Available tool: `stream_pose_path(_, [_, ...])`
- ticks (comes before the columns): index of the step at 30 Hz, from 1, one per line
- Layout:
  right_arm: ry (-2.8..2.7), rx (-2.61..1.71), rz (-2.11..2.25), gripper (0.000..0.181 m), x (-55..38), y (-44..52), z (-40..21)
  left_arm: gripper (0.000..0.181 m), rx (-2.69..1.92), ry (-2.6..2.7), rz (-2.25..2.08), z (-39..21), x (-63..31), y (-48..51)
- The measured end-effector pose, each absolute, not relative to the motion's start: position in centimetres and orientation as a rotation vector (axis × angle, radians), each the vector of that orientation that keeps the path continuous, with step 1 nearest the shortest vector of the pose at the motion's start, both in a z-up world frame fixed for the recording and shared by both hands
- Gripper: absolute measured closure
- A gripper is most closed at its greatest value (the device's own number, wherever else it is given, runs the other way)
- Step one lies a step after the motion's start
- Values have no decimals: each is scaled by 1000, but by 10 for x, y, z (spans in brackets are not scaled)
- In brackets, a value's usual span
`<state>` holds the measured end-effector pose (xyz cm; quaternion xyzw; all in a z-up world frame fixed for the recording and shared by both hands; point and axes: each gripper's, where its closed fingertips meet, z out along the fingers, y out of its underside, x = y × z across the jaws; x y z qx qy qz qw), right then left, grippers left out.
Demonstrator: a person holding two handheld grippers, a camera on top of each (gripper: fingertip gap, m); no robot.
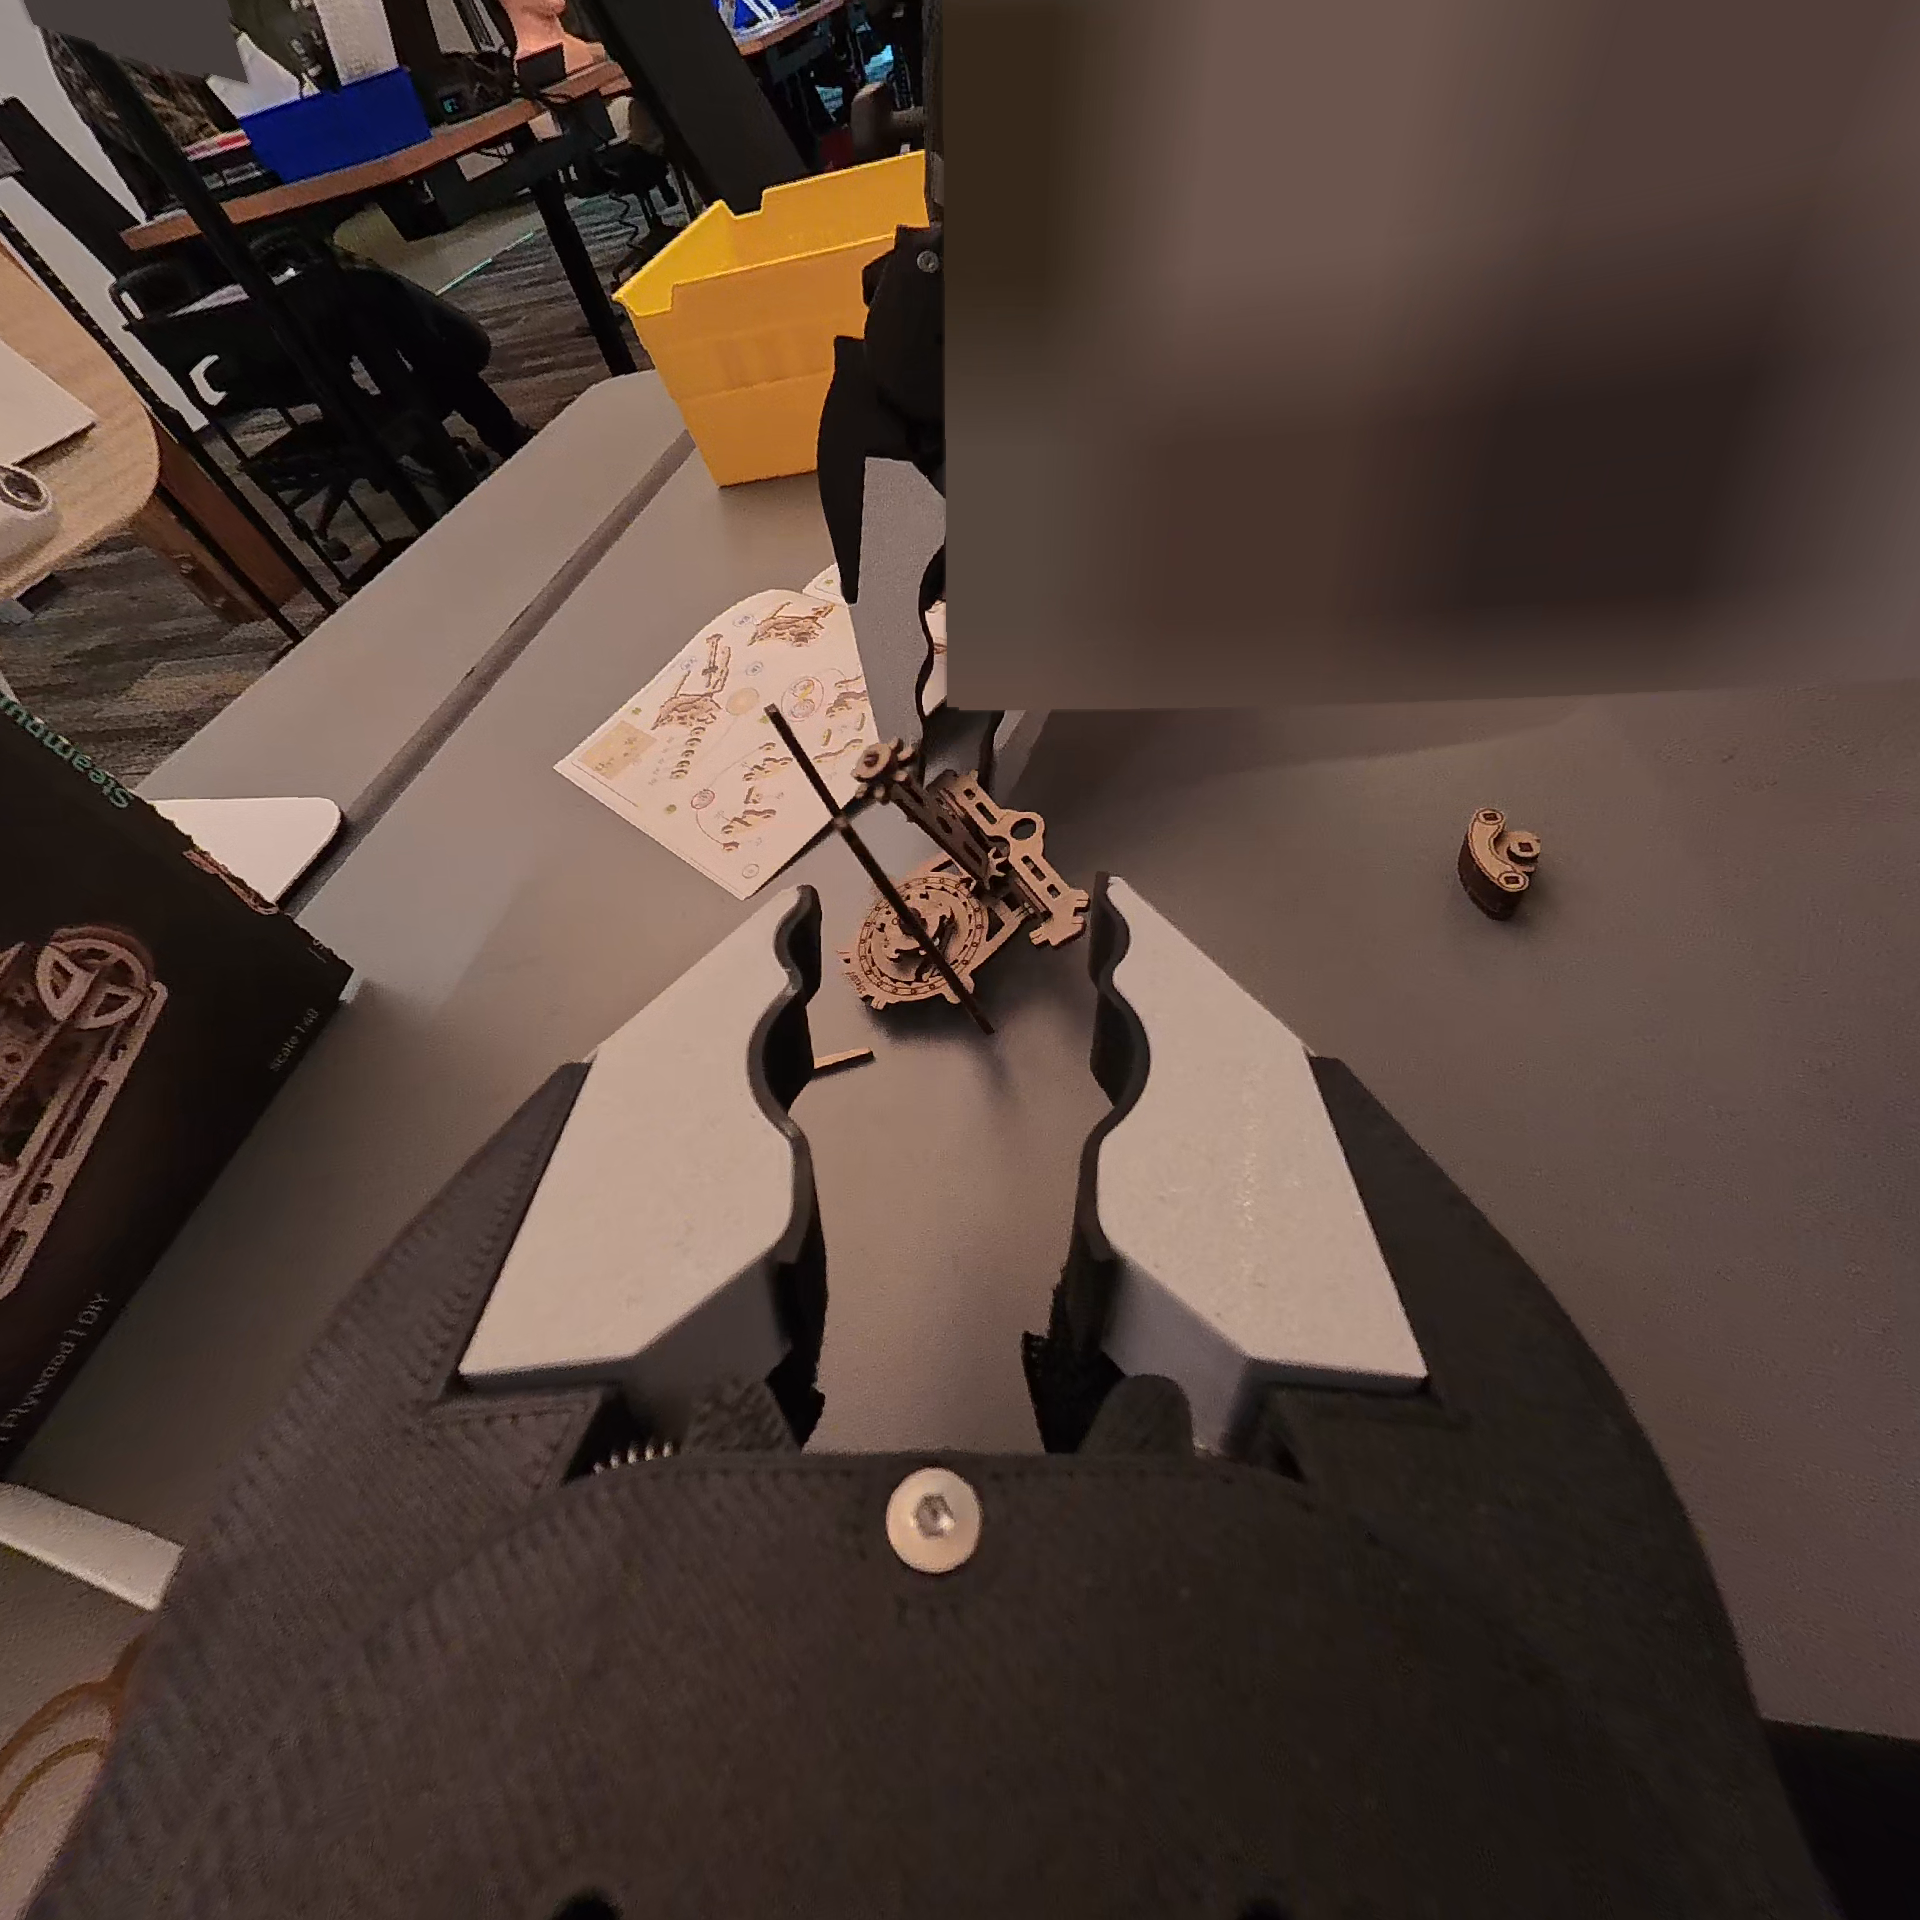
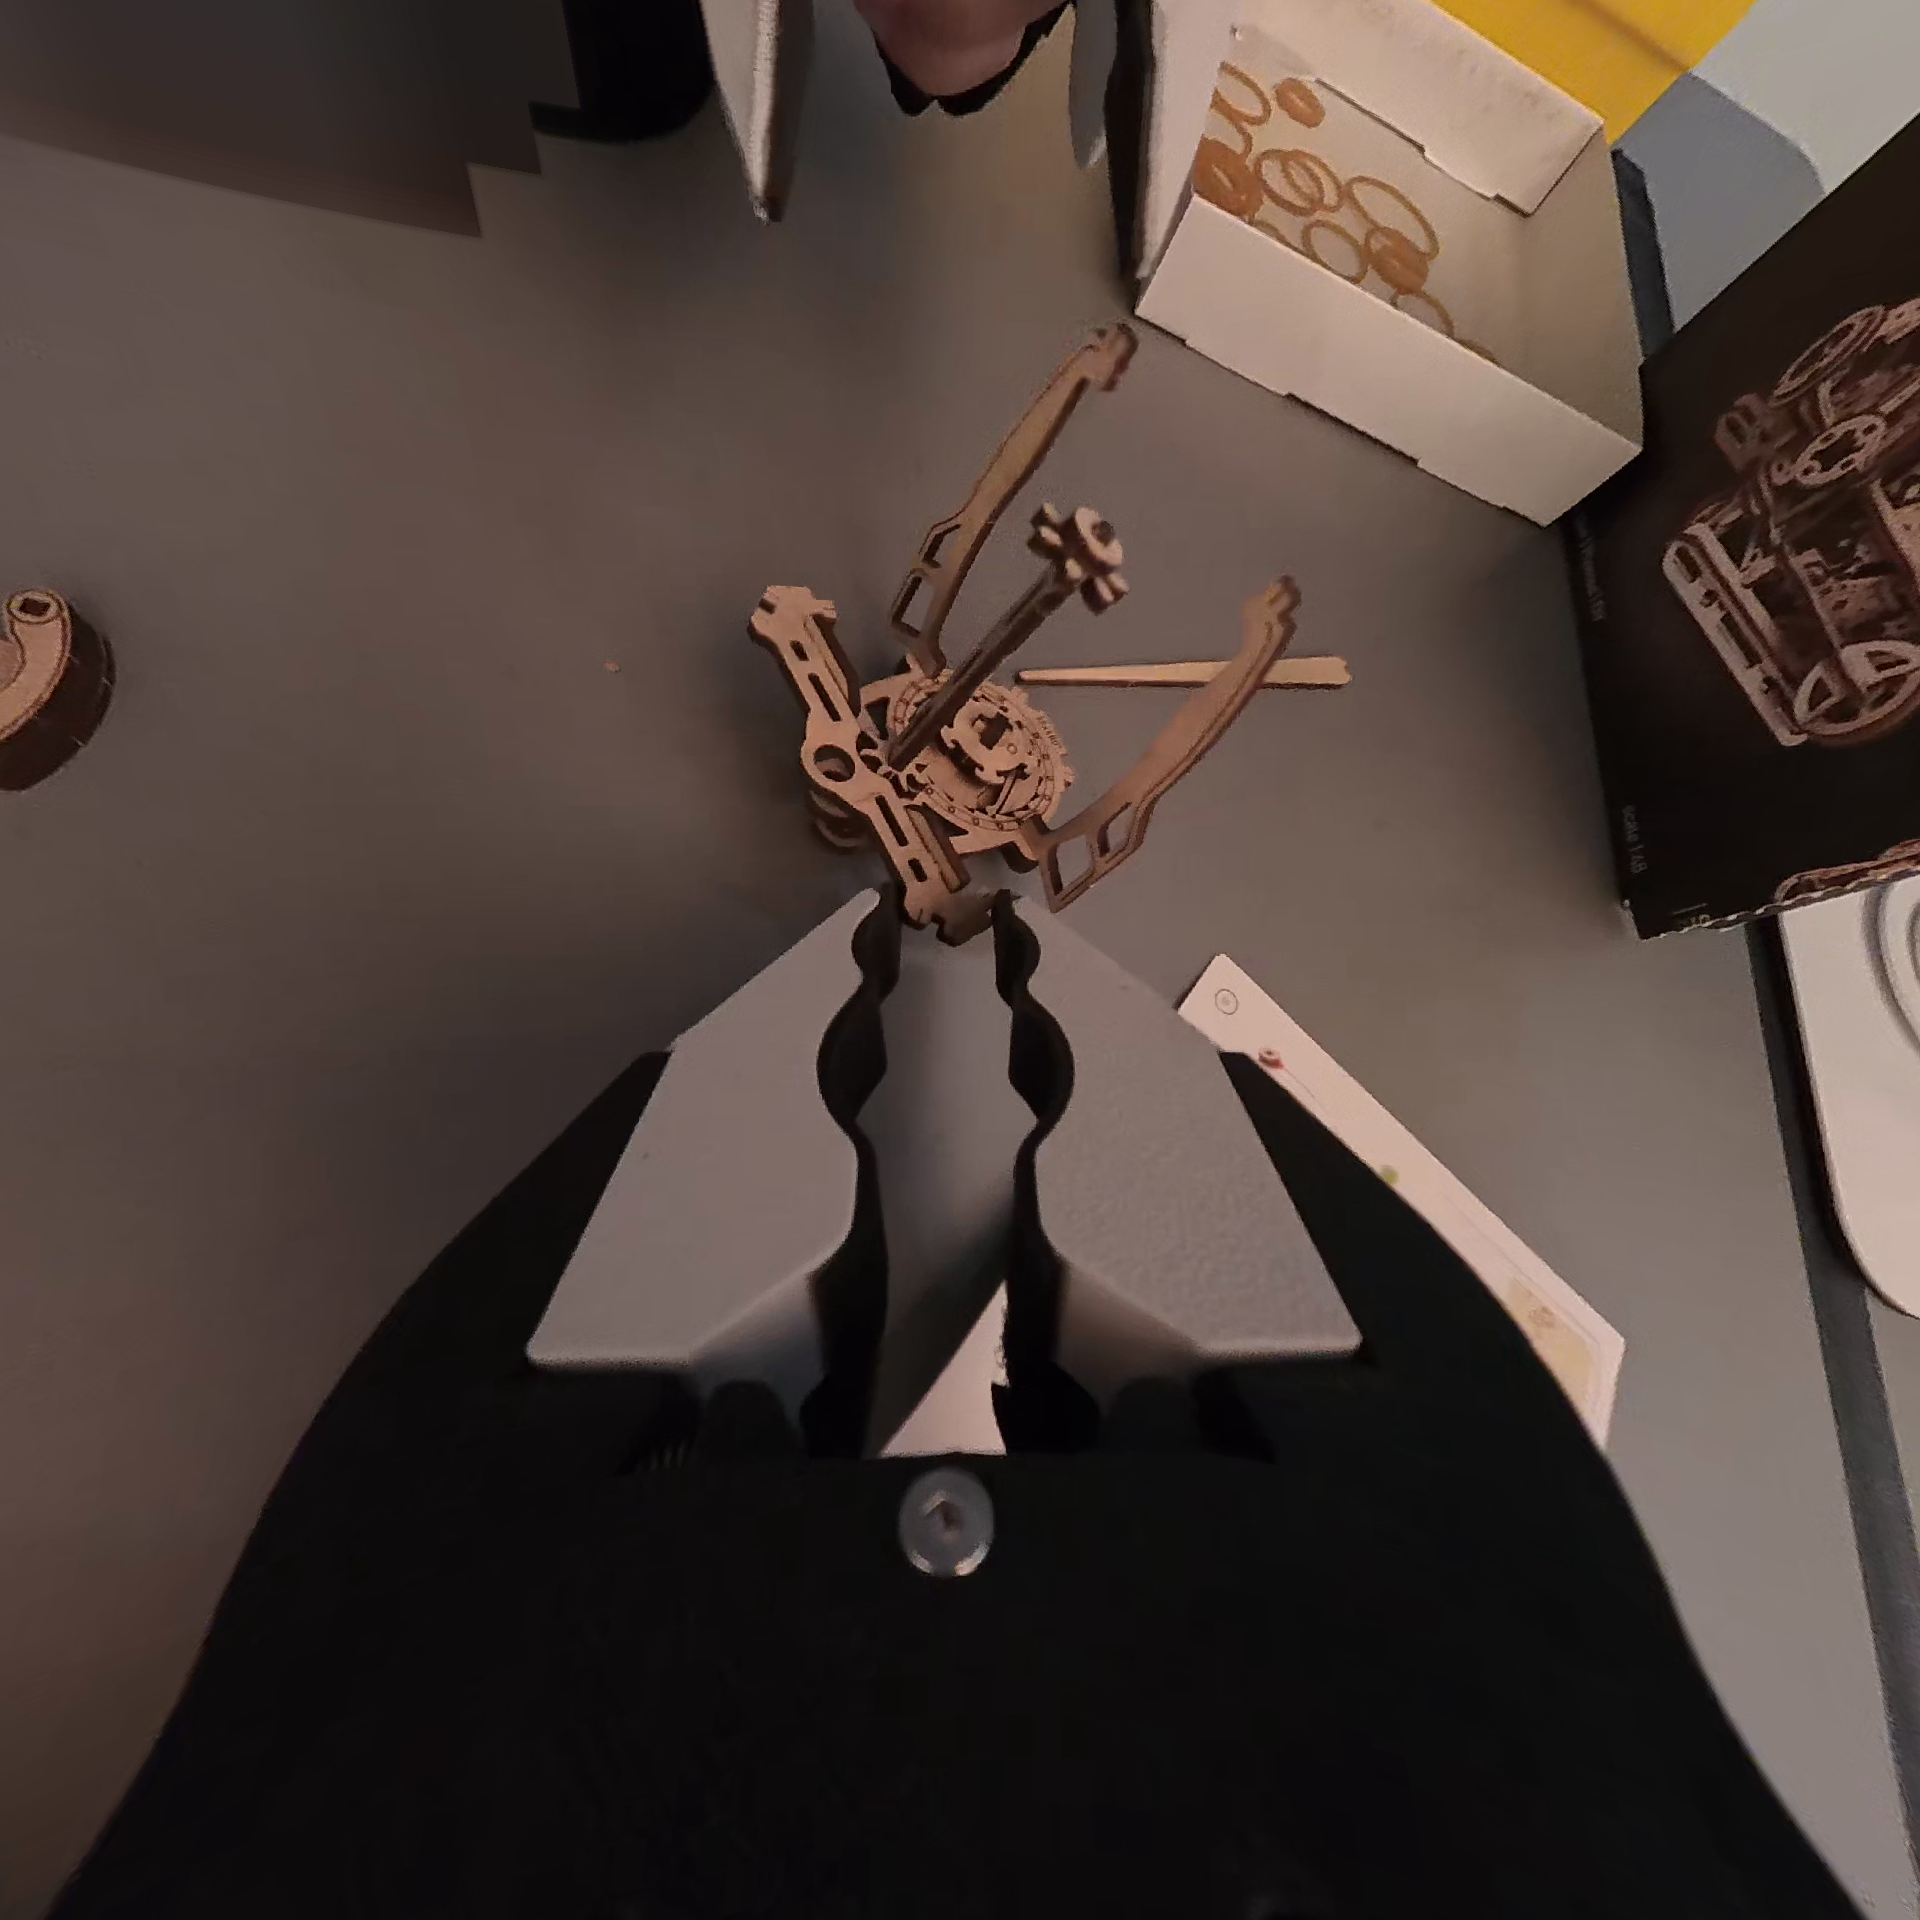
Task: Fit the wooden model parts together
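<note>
A half-built wooden model with a gear disc, a slotted bar, two curved arms and a thin axle stands on the grey table. My right gripper is shut on the end of its slotted bar. In the left wrist view the model sits just beyond my left gripper, which is open and empty. The right gripper's finger comes down on the model from above. A small curved wooden part lies apart to the right; it also shows in the right wrist view. A loose wooden stick lies beside the model.
A yellow bin stands at the far table edge. An instruction sheet lies behind the model. A black kit box is at the left. A white box holds rubber bands. About 10 centimeters separates my left fingertips from my right. The loose wooden stick is about equally far from each gripper, around 10 centimeters.
</note>
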<state>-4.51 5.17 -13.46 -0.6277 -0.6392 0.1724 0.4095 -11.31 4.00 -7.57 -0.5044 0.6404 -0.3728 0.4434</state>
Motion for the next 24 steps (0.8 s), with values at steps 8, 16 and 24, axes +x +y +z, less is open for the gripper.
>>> stream_pose_path(8, [-1647, -1581, 403, 165, -45, 50, -139, 131, -1238, 1611, -889, -78, -113, 39])
stream_pose_path(16, [-1631, -1536, 398, 160, -45, 50, -131, 130, -1183, 1589, -834, -65, -114, 39])
stream_pose_path(24, [-1689, -1479, 349, 165, -47, 44, -132, 129, -1182, 1588, -826, -61, -116, 40])
